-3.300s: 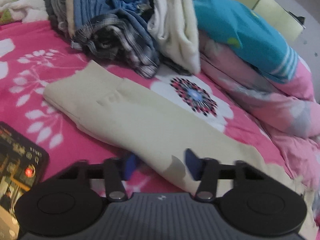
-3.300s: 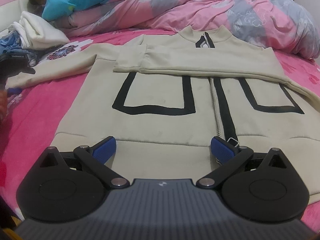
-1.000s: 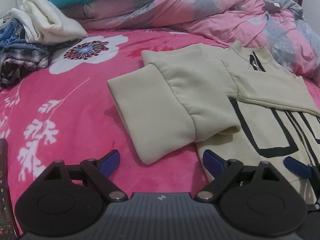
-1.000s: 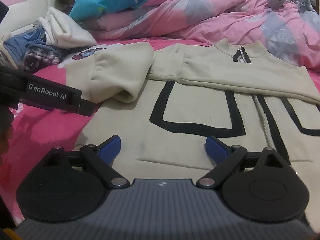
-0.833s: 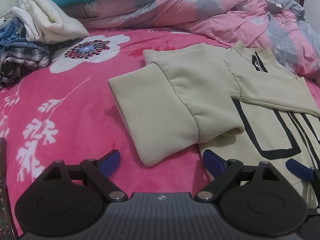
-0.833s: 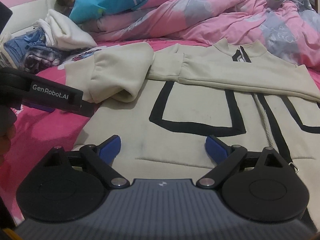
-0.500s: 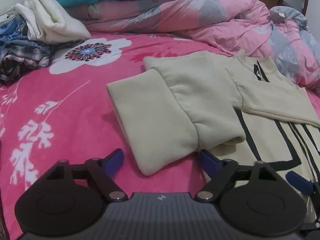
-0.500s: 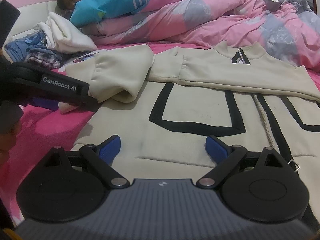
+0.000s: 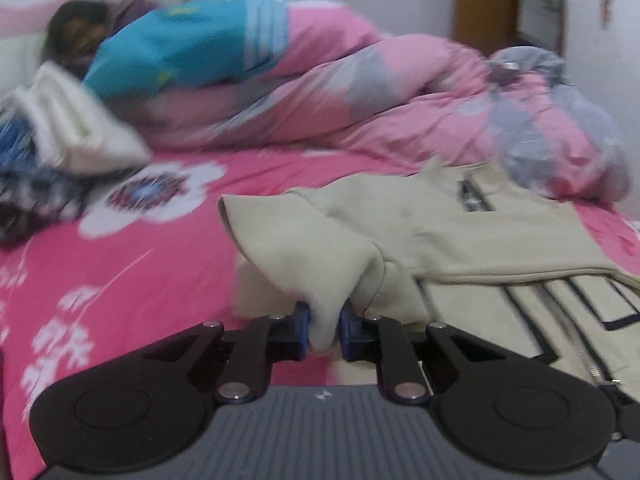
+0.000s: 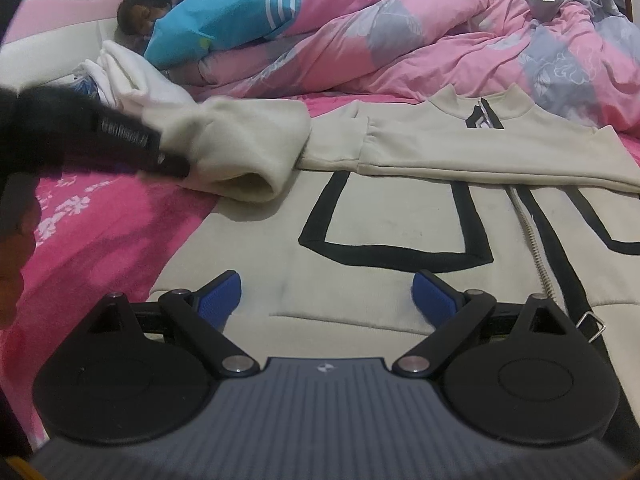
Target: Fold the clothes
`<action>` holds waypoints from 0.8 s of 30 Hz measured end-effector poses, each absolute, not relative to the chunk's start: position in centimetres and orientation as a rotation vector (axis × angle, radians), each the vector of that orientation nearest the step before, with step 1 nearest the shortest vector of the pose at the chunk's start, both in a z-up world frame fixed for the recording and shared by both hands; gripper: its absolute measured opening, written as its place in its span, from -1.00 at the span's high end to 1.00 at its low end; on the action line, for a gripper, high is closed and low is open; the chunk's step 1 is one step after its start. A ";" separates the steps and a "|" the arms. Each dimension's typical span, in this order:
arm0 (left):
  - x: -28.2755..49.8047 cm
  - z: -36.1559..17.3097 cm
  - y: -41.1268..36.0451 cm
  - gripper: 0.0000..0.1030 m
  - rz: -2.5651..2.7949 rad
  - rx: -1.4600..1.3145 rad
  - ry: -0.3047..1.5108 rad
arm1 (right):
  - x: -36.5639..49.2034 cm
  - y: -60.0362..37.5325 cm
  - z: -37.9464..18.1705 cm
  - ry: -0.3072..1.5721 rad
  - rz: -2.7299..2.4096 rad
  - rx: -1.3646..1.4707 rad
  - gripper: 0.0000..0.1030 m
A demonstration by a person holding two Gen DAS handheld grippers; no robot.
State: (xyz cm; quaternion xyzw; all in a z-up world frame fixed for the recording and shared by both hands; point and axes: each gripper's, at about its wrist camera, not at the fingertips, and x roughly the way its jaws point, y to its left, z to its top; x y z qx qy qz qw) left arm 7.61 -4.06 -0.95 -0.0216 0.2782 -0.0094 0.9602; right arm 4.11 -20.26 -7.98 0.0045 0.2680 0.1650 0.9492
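A cream zip jacket [image 10: 400, 216] with black outlines lies flat, front up, on the pink bed; it also shows in the left wrist view [image 9: 500, 240]. Its left sleeve [image 9: 320, 248] is doubled over and raised off the sheet. My left gripper [image 9: 324, 320] is closing its jaws, with the sleeve's edge pinched between the blue pads. In the right wrist view that gripper [image 10: 176, 166] comes in from the left, holding the sleeve [image 10: 248, 140] up. My right gripper [image 10: 326, 292] stands open just above the jacket's lower hem, with nothing gripped.
A person in a teal top [image 10: 224, 12] lies under a pink and grey quilt [image 10: 400, 40] along the back. A folded white cloth [image 9: 72, 132] and a heap of blue and checked clothes [image 9: 24, 196] sit at the back left. Pink flowered sheet [image 9: 100, 280] lies left of the jacket.
My left gripper's jaws have come together on the folded sleeve's edge and lifted it off the sheet. The view has tilted upward. The right gripper has stayed in place, open.
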 end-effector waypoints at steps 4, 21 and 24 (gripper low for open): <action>8.0 -0.7 -7.0 0.66 -0.129 0.006 0.575 | 4.1 -20.3 -8.0 0.541 0.338 0.015 -0.82; 7.2 -1.0 -7.3 -0.31 -0.180 -0.018 0.614 | 4.1 -20.3 -8.0 0.539 0.335 0.013 -0.82; 7.0 -1.4 -6.5 -0.35 -0.170 -0.040 0.626 | 4.1 -20.2 -8.0 0.540 0.334 0.010 -0.82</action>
